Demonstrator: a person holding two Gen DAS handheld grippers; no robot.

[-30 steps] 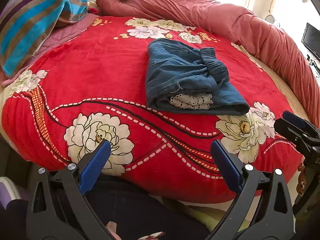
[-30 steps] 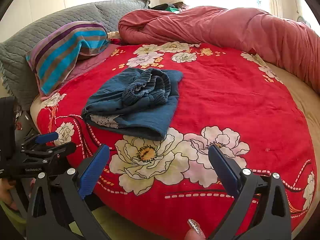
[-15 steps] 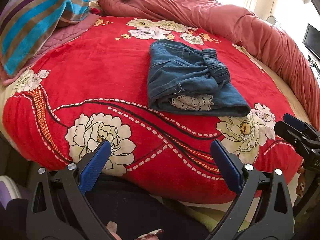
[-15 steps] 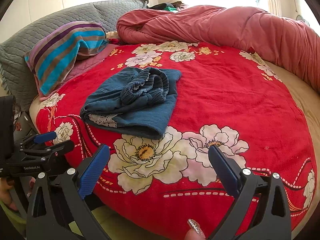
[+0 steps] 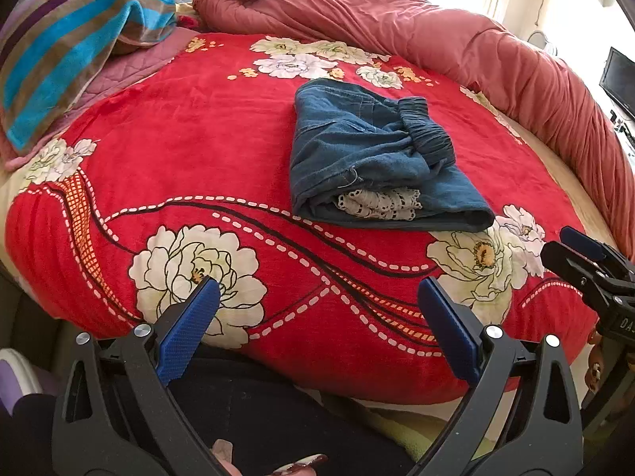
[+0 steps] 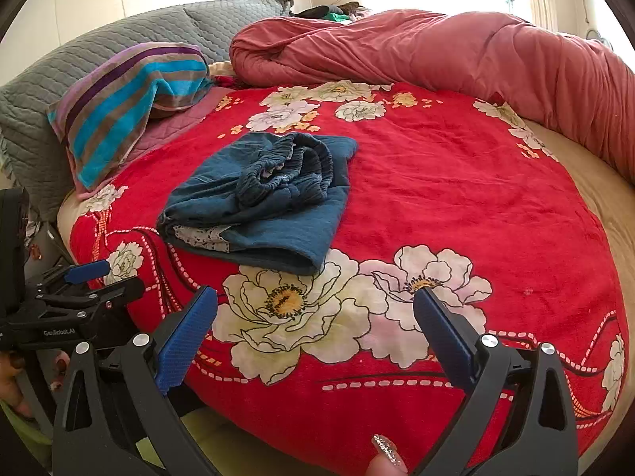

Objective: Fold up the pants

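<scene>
Blue denim pants (image 5: 373, 158) lie folded into a compact bundle on the red flowered blanket (image 5: 190, 150), elastic waistband on top and white lace trim showing at the near end. The right wrist view shows the same pants (image 6: 262, 198) left of centre. My left gripper (image 5: 317, 309) is open at the bed's near edge, well short of the pants, nothing between its blue pads. My right gripper (image 6: 315, 317) is open too, over a white flower at the blanket's edge, holding nothing. Each gripper appears at the side of the other's view.
A rolled pink-red duvet (image 6: 436, 55) curves along the far and right side of the bed. A striped pillow (image 6: 127, 107) and grey quilted headboard (image 6: 99, 51) sit at the left. A dark screen (image 5: 619, 79) stands at the far right.
Both views have shifted only slightly; the pants sit a touch lower in the left view. The pants and both open grippers are otherwise unchanged.
</scene>
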